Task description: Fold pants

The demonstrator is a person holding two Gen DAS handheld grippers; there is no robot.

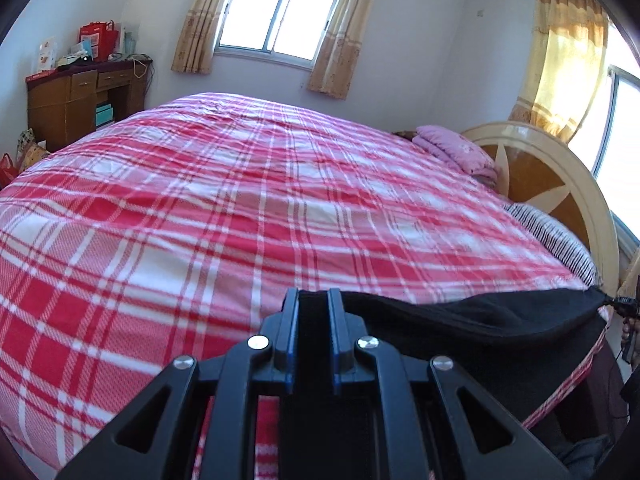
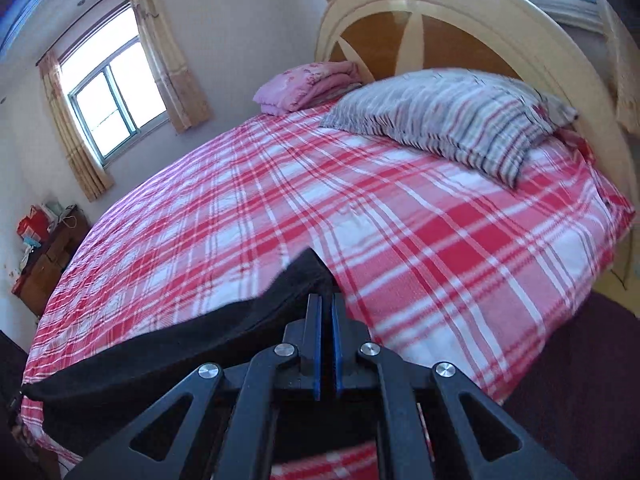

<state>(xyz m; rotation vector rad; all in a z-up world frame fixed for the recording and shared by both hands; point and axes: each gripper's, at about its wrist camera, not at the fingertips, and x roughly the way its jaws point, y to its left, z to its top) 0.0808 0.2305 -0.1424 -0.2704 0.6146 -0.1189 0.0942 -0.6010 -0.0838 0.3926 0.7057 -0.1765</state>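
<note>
1. The left gripper (image 1: 314, 296) is clamping black cloth between its two blue-edged fingers (image 1: 290, 320); the fabric is filling the narrow gap between them, so the gripper is holding the pants (image 1: 480, 320) at one end.
2. From that gripper the pants are stretching away to its right as a taut dark band, hanging just above the near edge of the bed (image 1: 240, 200), and ending at the far right of the left wrist view, where a small dark piece of the other gripper is showing.
3. The right gripper (image 2: 327, 308) is pinching the other end of the same pants (image 2: 160, 352); its fingers (image 2: 314, 336) are standing almost together with the black cloth bunching up just ahead of them.
4. From the right gripper the pants are running off to its left and slightly down, over the near edge of the bed (image 2: 440, 240).
5. Ahead of both grippers the red and white plaid bedcover is lying flat.
6. Beyond the right gripper and to its right, a striped pillow (image 2: 452, 128) is resting against the curved headboard (image 2: 480, 20), with a folded pink blanket (image 2: 308, 84) beside the pillow, further from the gripper.
7. Far ahead and to the left of the left gripper a wooden desk (image 1: 80, 96) is standing against the wall, carrying boxes and a red bag.
</note>
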